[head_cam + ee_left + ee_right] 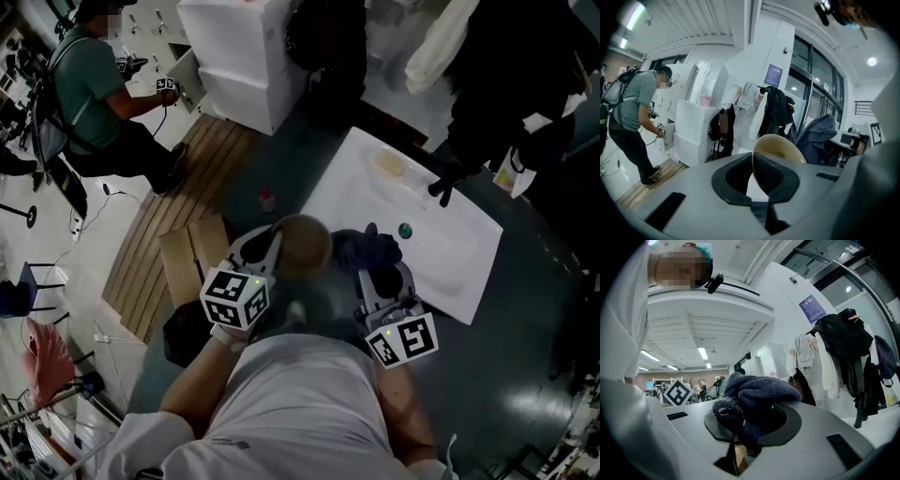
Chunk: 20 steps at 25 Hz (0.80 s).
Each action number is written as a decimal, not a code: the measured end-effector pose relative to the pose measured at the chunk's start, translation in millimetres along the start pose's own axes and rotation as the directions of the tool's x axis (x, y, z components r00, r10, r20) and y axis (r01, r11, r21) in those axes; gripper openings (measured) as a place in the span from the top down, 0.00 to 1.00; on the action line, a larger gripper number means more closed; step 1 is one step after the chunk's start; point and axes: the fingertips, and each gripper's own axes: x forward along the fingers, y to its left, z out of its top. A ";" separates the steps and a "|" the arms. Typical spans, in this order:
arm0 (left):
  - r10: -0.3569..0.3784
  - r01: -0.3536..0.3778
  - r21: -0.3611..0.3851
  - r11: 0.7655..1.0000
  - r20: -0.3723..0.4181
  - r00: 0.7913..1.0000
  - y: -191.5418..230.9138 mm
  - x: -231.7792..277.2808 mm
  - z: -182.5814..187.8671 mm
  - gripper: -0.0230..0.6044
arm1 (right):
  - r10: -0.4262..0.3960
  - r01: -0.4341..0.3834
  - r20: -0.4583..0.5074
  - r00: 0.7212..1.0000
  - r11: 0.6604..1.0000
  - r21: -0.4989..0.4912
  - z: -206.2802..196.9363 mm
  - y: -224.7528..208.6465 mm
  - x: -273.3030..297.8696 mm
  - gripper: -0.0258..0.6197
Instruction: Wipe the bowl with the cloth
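Bowl in one hand, cloth in the other: a person stands over a white sink (446, 246) with both tools raised just in front of the chest. The left gripper (754, 174) has its jaws closed on the rim of a tan bowl (780, 147), which is carried tipped on edge, not level. The right gripper (740, 427) is clamped on a bunched dark blue cloth (757, 392), most of which spills out above the jaws.

From the head view the cloth sits just to the right of the bowl, the two near each other but apparently not touching. Wiping looks not yet begun. The next move likely turns on bringing the cloth leftward into the bowl's hollow, though which way that hollow faces cannot be told for sure.

Behind, another person (92, 92) works at white cabinets (242, 67).
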 end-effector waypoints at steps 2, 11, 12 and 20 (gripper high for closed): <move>-0.009 0.009 0.007 1.000 -0.022 1.000 2.2 6.2 -2.5 0.93 | 0.022 -0.022 0.032 0.999 1.000 0.000 11.7 10.1 3.0 0.84; -0.062 0.061 -0.016 0.998 -0.062 0.996 -0.5 37.8 -1.8 0.93 | 0.150 -0.159 0.113 0.982 0.985 0.073 47.5 38.3 23.0 0.84; -0.071 0.070 -0.019 0.997 -0.060 0.996 -3.4 41.3 0.3 0.93 | 0.161 -0.170 0.108 0.981 0.982 0.081 47.5 38.6 25.6 0.84; -0.133 0.132 -0.032 0.991 -0.039 0.990 -29.7 69.8 18.2 0.93 | 0.075 -0.103 -0.137 0.988 0.971 -0.214 10.6 18.7 44.4 0.84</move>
